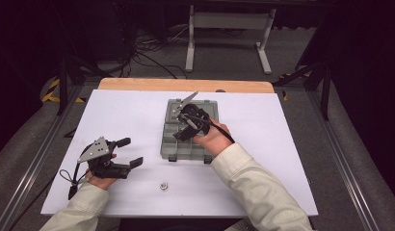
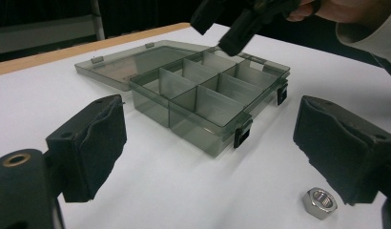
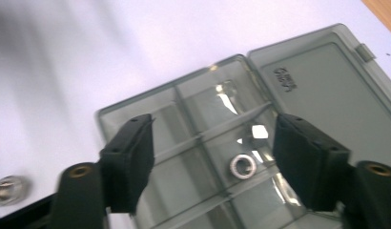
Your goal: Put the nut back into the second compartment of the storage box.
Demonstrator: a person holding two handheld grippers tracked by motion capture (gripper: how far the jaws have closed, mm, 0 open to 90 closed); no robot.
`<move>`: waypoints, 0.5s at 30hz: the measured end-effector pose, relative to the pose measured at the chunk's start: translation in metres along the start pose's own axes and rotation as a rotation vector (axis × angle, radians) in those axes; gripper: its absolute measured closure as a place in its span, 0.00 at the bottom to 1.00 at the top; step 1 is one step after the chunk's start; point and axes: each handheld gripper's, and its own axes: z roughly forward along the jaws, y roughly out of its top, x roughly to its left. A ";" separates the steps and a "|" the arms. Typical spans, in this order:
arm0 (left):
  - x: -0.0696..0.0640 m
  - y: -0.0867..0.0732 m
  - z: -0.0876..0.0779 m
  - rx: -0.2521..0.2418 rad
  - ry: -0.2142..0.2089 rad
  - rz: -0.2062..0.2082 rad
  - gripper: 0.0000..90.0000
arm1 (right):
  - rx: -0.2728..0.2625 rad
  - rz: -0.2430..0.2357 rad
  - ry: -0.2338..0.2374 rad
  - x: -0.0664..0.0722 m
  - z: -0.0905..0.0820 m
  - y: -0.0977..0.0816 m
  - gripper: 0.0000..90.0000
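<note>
Evidently the work is sorting nuts into the compartment box (image 1: 188, 132), which lies at the frame's centre on the white worktop (image 1: 282, 144), its lid folded flat so every cell is reachable. The right gripper (image 3: 212, 162) hangs above it, jaws spread, with one nut (image 3: 242, 166) lying loose in a cell below. At lower left, the left gripper (image 2: 208, 148) waits, jaws spread and empty, near the second nut (image 2: 321, 202) on the worktop.
</note>
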 end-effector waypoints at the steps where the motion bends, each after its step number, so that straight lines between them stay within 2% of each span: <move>1: 0.000 0.000 0.000 0.000 -0.001 -0.002 0.13 | 0.000 -0.002 0.012 0.003 -0.002 0.000 0.29; 6: 0.000 0.000 0.000 0.000 0.001 -0.001 0.13 | -0.026 -0.023 0.031 0.015 -0.012 -0.001 0.20; 7: 0.000 0.000 0.000 0.000 0.001 0.000 0.13 | -0.026 -0.028 0.047 0.020 -0.015 -0.002 0.17; 9: 0.000 0.000 0.000 0.000 0.001 0.000 0.13 | -0.026 -0.029 0.051 0.022 -0.016 -0.003 0.15; 13: 0.000 0.000 0.000 -0.002 0.002 -0.001 0.13 | -0.010 -0.059 0.081 0.033 -0.019 -0.004 0.08; 15: -0.001 0.000 0.000 -0.002 0.002 -0.002 0.13 | -0.009 -0.079 0.094 0.038 -0.021 -0.005 0.08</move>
